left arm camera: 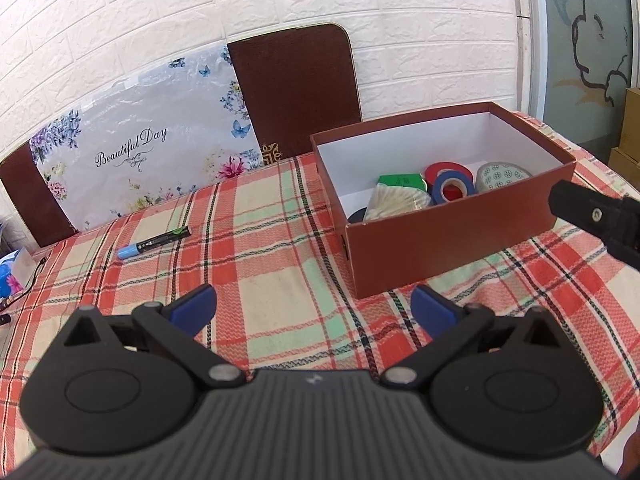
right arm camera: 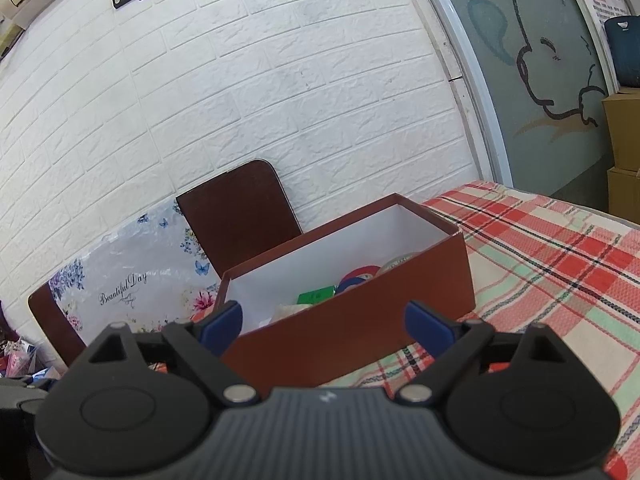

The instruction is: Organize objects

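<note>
A brown cardboard box [left arm camera: 448, 248] with a white inside stands on the plaid tablecloth. It holds a red tape roll [left arm camera: 440, 169], a blue tape roll [left arm camera: 454, 188], a patterned tape roll [left arm camera: 502, 174], a green packet [left arm camera: 400, 181] and a bundle of cotton swabs [left arm camera: 394, 202]. A black marker with a blue cap [left arm camera: 154, 242] lies on the cloth, left of the box. My left gripper [left arm camera: 314, 306] is open and empty above the cloth, near the box's front corner. My right gripper [right arm camera: 322, 320] is open and empty in front of the box [right arm camera: 360, 320]; part of it shows in the left wrist view [left arm camera: 592, 216].
Two brown chair backs [left arm camera: 296, 88] stand behind the table against a white brick wall, with a floral "Beautiful Day" plastic sheet [left arm camera: 148, 148] draped between them. Small items and a black cable [left arm camera: 28, 280] lie at the table's left edge. Cardboard boxes [right arm camera: 622, 152] stand at the right.
</note>
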A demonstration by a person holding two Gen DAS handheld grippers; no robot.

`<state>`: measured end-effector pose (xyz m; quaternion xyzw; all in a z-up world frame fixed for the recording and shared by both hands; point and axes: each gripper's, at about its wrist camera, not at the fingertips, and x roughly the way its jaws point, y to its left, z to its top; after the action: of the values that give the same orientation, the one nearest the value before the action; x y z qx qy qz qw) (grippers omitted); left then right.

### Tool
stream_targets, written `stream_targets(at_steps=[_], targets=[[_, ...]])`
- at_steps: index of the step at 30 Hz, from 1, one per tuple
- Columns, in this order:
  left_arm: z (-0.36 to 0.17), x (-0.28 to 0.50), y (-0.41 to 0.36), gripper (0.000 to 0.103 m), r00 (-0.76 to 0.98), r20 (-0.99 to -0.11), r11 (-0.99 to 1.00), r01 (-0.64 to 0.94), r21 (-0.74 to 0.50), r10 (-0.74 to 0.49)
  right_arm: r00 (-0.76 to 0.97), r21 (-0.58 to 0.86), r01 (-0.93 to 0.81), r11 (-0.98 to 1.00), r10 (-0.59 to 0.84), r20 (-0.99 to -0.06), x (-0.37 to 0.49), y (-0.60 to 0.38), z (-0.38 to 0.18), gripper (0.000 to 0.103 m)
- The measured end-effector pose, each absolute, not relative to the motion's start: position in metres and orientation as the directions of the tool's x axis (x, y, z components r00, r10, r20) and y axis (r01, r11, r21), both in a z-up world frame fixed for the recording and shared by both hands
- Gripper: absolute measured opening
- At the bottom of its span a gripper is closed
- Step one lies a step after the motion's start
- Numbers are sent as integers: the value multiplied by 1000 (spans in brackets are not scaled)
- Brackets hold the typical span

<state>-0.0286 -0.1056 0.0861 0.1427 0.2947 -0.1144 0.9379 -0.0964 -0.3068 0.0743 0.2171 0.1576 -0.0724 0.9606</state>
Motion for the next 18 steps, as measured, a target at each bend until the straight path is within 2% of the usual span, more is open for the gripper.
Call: stream_targets(at_steps=[18], targets=[[80,-25,-109,103,762,-627,924,339,175,-161,932,385,215,897,-72,-354,-92,-302,73,92]])
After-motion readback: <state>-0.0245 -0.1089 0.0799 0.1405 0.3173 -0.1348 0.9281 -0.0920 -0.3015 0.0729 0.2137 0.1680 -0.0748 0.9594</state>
